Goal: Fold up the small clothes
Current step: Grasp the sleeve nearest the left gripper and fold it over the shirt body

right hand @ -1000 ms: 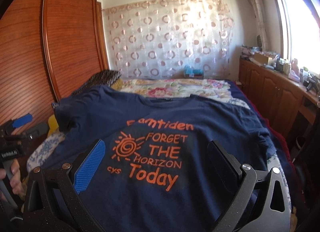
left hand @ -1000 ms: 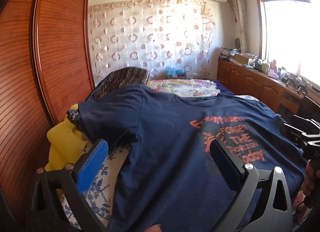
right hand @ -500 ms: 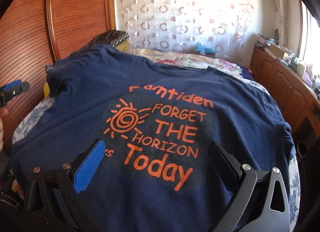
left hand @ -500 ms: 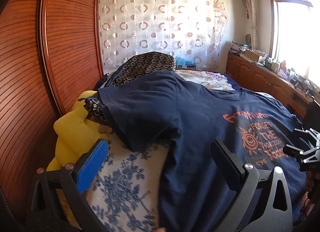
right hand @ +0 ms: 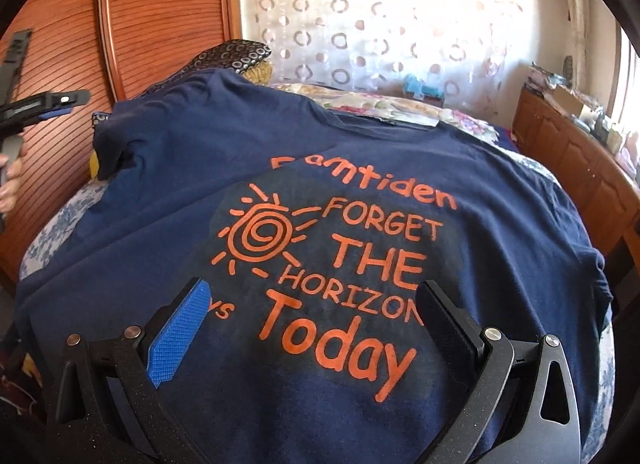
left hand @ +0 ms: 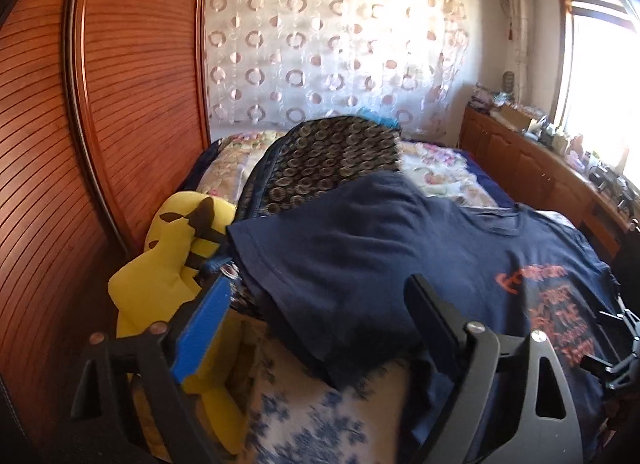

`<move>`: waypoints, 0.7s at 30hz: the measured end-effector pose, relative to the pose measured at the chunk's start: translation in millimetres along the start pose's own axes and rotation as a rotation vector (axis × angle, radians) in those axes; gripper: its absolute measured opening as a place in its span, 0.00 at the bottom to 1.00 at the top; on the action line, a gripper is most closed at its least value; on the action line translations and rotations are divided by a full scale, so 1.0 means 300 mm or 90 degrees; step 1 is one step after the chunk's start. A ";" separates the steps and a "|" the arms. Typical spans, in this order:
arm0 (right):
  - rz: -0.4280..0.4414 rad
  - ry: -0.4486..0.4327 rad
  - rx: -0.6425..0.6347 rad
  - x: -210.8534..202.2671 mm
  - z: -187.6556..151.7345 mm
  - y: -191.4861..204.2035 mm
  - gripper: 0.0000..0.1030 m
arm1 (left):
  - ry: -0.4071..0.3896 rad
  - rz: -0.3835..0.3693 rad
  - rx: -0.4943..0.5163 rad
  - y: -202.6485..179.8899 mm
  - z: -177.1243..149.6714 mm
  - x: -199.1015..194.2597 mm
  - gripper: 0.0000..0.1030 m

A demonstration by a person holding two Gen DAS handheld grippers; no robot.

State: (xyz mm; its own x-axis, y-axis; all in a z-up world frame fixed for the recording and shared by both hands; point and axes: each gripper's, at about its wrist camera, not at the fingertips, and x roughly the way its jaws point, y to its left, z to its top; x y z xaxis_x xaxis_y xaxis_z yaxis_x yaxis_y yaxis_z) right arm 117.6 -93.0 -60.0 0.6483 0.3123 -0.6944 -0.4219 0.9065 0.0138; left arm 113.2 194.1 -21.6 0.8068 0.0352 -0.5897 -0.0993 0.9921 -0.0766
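Left gripper (left hand: 316, 304) swung toward the T-shirt (left hand: 360, 256) sleeve, jaws narrowing.

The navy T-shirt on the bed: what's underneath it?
Under the navy T-shirt a blue-flowered bedcover shows at its edge, and a dark ring-patterned pillow under its sleeve. Anything beneath its middle is covered.

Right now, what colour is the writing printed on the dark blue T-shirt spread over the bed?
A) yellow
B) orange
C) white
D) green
B: the sun drawing and the words "FORGET THE HORIZON Today" on the T-shirt are printed in orange.
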 end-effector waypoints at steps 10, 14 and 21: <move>0.025 -0.009 0.019 0.004 0.000 -0.020 1.00 | 0.085 0.003 -0.011 0.104 0.008 0.202 0.53; 0.023 -0.014 0.018 0.001 -0.004 -0.015 1.00 | 0.107 -0.010 -0.034 0.135 0.009 0.242 0.53; 0.017 -0.020 0.013 -0.001 -0.007 -0.011 1.00 | 0.121 -0.031 -0.045 0.162 0.017 0.268 0.37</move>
State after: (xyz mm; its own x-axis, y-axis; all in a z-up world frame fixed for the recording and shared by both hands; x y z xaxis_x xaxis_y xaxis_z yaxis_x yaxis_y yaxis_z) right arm 117.5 -96.5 -61.3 0.6571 0.3445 -0.6705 -0.4266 0.9033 0.0460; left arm 176.1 245.7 -68.7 0.6882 -0.0423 -0.7243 -0.1094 0.9808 -0.1612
